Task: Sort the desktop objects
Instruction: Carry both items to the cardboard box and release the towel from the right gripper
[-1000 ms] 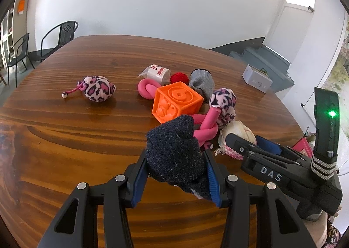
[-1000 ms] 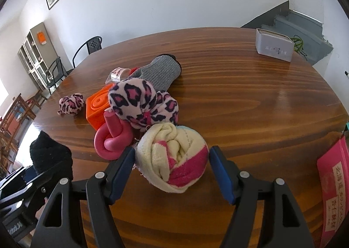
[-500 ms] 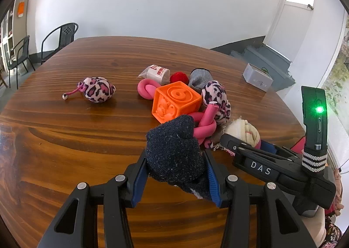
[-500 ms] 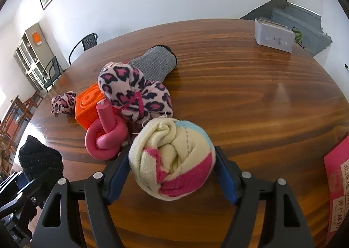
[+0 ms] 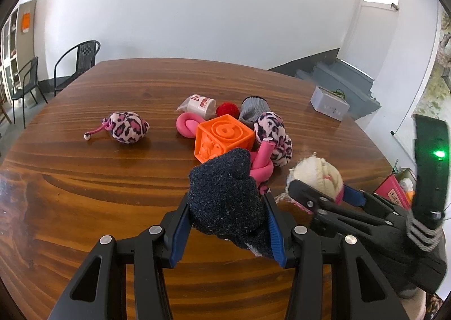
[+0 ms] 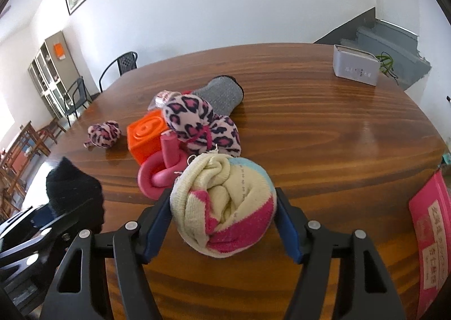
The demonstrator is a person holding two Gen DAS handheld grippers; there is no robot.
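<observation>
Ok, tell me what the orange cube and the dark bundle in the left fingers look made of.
Orange embossed cube: likely soft moulded rubber or plastic, smooth, slightly glossy raised relief. Dark navy fuzzy bundle: knitted fabric, probably a rolled sock, matte with visible nap and lint.

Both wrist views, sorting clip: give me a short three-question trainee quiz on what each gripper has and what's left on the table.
1. True or false: the left gripper is shut on a dark sock.
2. What does the right gripper hold? A) the orange cube B) a cream, pink and blue rolled sock C) the grey sock
3. Fill in: the leopard-print pouch lying apart from the pile sits to the ____ of the orange cube in the left wrist view.

Key: 1 true; 2 B; 3 left
</observation>
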